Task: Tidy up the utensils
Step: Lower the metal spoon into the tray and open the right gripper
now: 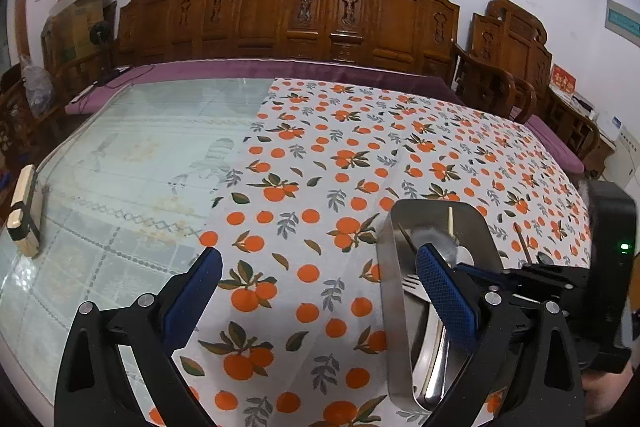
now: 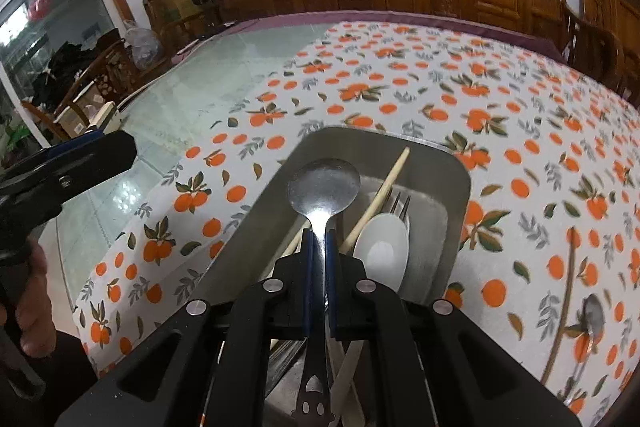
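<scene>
Over the steel tray (image 2: pixel 456 183), unbranded spoon (image 2: pixel 323 187) in right gripper (image 2: pixel 319 251)

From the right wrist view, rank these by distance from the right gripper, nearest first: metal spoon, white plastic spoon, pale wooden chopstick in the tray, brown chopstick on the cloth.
1. Metal spoon, clamped in the right gripper.
2. White plastic spoon, just right, in the steel tray.
3. Pale wooden chopstick, beyond it.
4. Brown chopstick, far right on the cloth.
</scene>
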Demonstrator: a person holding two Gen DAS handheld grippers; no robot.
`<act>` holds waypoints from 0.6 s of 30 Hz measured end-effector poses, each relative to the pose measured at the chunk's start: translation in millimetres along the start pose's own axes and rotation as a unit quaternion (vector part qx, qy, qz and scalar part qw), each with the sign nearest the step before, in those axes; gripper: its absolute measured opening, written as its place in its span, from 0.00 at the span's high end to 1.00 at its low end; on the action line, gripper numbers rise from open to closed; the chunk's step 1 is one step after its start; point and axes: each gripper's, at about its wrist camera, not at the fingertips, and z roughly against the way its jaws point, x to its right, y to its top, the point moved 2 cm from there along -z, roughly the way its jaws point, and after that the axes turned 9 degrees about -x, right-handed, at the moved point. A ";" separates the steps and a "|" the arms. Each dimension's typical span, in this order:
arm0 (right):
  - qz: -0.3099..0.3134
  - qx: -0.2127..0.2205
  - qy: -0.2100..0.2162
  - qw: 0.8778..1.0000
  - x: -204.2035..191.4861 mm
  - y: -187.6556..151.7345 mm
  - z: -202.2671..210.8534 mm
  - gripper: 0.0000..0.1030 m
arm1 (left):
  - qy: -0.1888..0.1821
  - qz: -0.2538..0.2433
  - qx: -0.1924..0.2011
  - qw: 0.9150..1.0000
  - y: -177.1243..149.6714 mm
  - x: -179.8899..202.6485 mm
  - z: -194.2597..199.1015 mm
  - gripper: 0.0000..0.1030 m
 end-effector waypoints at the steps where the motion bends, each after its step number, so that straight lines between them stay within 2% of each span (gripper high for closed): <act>1: -0.005 -0.003 0.005 1.000 1.2 -1.1 -2.7 0.93 | 0.001 -0.003 -0.001 1.000 -0.6 1.6 -0.9 0.09; 11: -0.021 -0.008 0.044 0.999 -3.4 -4.7 -3.7 0.92 | 0.002 -0.008 -0.005 1.000 -0.9 6.9 -4.1 0.09; 12: -0.020 -0.007 0.045 0.999 -3.8 -4.3 -2.5 0.90 | 0.002 -0.008 -0.006 1.000 -1.1 7.1 -4.6 0.09; 18: 0.000 0.017 0.036 0.999 0.3 -4.2 16.7 0.90 | 0.001 -0.010 -0.007 1.000 -1.2 11.8 -6.1 0.09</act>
